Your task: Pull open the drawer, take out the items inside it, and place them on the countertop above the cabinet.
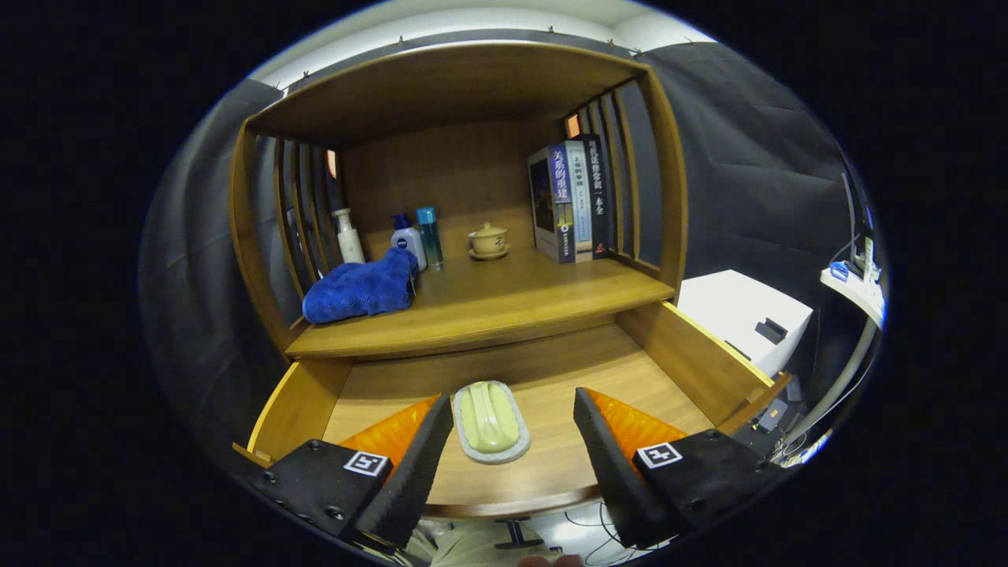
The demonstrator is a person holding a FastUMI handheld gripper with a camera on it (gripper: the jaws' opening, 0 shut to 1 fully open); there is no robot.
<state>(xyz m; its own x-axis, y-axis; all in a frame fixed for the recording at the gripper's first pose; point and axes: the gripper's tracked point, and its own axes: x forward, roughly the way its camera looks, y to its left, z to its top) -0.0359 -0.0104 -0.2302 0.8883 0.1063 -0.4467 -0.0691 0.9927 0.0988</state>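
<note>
Drawer (677, 354) of a wooden cabinet stands pulled open, its pale plank floor bare but for one item: a soap-like green bar on an oval grey dish (490, 421), lying between the fingertips of the hand-held gripper (512, 417). The gripper's fingers are spread wide above the drawer, gripping nothing, the left fingertip just beside the dish's edge and the right one apart from it. Beyond the drawer, on the countertop (504, 303), a crumpled blue towel (361, 288) rests at left near three bottles (409, 240); a lidded cup on a saucer (489, 240) sits mid-shelf, with upright books (571, 201) at right.
</note>
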